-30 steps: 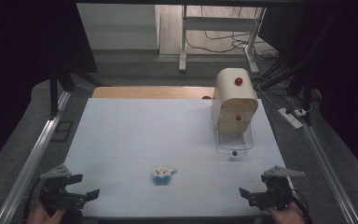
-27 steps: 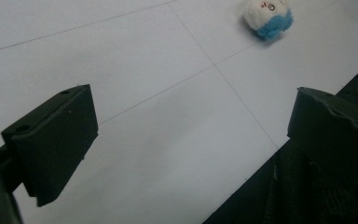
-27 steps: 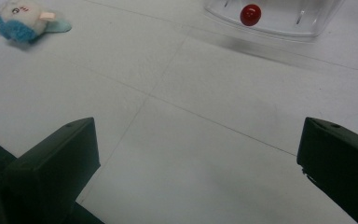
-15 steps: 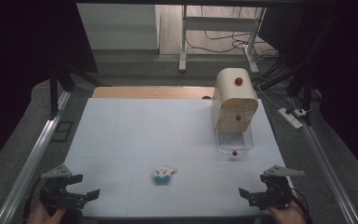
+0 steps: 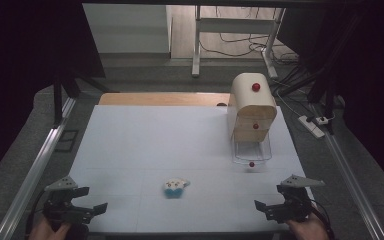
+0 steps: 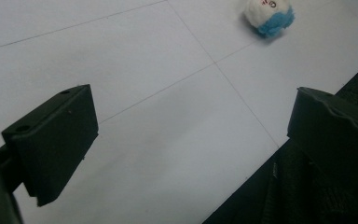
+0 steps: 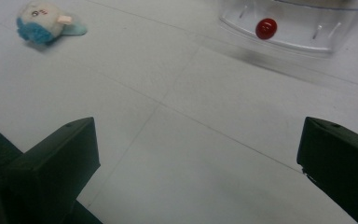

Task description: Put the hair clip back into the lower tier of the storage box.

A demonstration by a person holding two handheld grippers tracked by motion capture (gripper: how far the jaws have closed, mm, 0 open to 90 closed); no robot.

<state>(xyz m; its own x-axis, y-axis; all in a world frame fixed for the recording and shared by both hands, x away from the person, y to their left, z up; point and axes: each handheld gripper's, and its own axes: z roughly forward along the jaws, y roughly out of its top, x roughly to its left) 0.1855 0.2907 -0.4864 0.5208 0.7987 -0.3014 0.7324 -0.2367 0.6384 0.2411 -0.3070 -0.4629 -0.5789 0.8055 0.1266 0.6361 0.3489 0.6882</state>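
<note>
From my seat, both grippers sit at the near edge of the desk, one at each corner: the left gripper low and pointing inward to the right, the right gripper mirroring it, each held in a hand at the bottom of the high view. Their fingers stand wide apart and carry nothing. Between them and a little farther in lies the small plush toy, white with a blue base, alone on the bare white surface and well apart from both grippers. I judge it light, soft and squashy, not fragile and unlikely to slip; I would close across its round body at the middle, since the fabric will give and grip well. Farther off on the right stands the wooden drawer unit with red knobs, its clear bottom drawer pulled out toward me.
</note>
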